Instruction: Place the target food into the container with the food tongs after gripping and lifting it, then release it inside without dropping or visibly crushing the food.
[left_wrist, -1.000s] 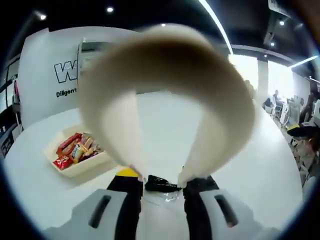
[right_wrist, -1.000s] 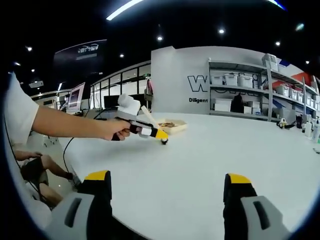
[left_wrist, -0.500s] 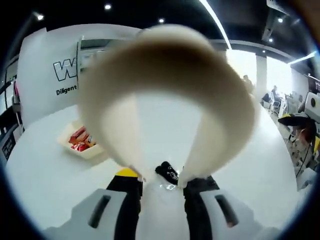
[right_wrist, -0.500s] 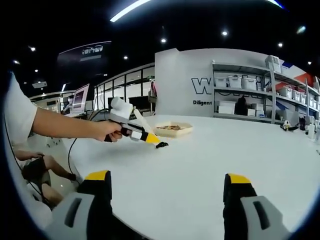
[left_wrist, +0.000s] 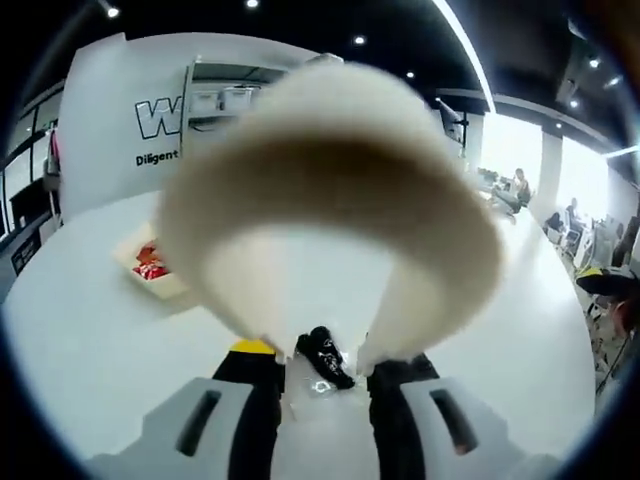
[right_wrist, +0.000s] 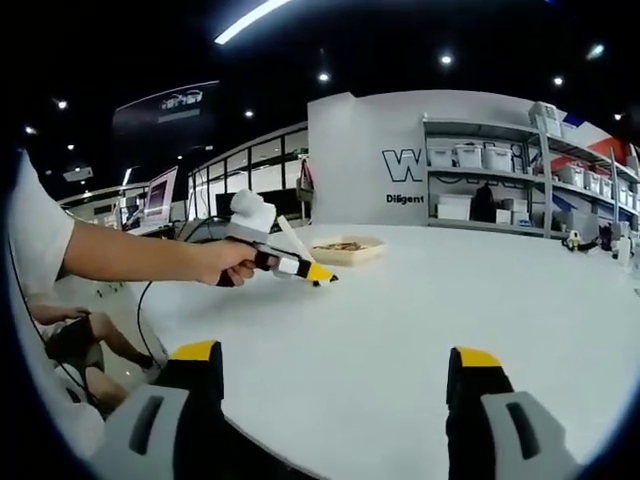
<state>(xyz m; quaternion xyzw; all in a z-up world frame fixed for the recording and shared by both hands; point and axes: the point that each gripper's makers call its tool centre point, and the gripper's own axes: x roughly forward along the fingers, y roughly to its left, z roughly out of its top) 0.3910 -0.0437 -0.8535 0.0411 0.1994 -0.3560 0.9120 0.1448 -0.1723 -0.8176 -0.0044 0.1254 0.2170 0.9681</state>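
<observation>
While lit overhead, white table (right_wrist: 420, 300), shelving (right_wrist: 500, 190)

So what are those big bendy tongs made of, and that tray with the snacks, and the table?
The tongs look like cream, matte plastic or silicone: one smooth strip bent in a loop, no shine. The tray seems the same pale, dull plastic, though it is small and blurry. The table looks like a hard, smooth white top, maybe laminate; it reflects light softly.
</observation>
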